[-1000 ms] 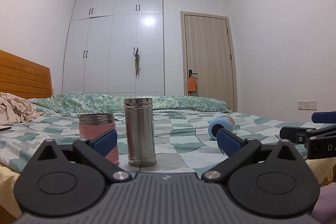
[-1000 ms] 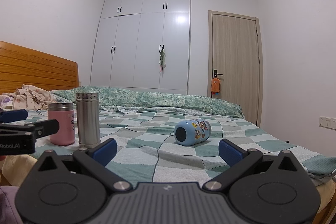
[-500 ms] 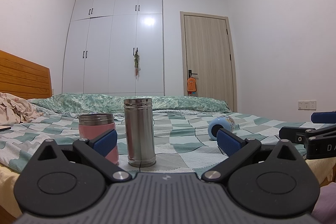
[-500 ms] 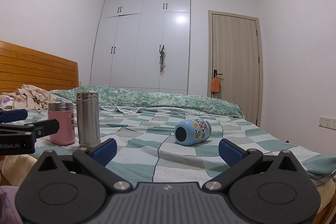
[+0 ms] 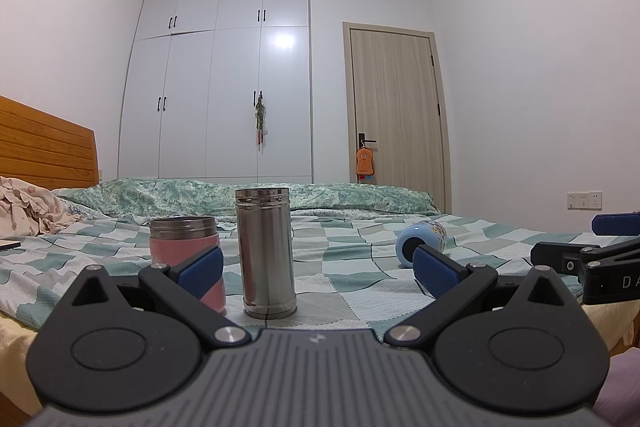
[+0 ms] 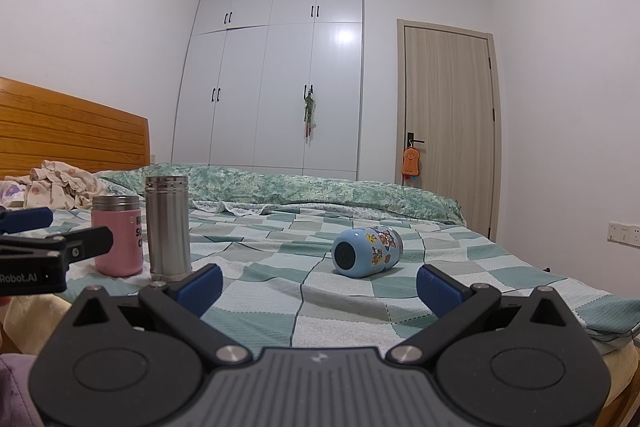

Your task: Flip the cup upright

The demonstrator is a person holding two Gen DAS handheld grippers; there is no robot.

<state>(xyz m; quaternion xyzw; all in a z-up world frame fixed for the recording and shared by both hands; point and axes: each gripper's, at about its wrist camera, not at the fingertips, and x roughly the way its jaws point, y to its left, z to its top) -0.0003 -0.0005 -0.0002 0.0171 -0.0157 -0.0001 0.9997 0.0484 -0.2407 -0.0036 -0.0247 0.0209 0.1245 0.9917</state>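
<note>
Little change from the earlier frames is seen: both grippers are held where they were, and only the crumpled cloth [image 5: 24,203] at the left sits slightly lower in the left wrist view. The left gripper [image 5: 318,267] is held with its blue pads wide apart and nothing between them; the right gripper [image 6: 318,285] is likewise spread and empty. Three cups are counted on the checked bedspread [image 6: 280,307]. The blue cup [image 6: 366,253] is laid on its side, its dark round end turned toward the cameras, well apart from the other two. The pink cup [image 6: 118,235] and the steel cup [image 6: 167,231] are stood upright, just beside each other. In the left wrist view the pink cup is partly covered by the left pad. A white wardrobe [image 6: 280,79] and a wooden door [image 6: 448,123] are seen behind the bed.
</note>
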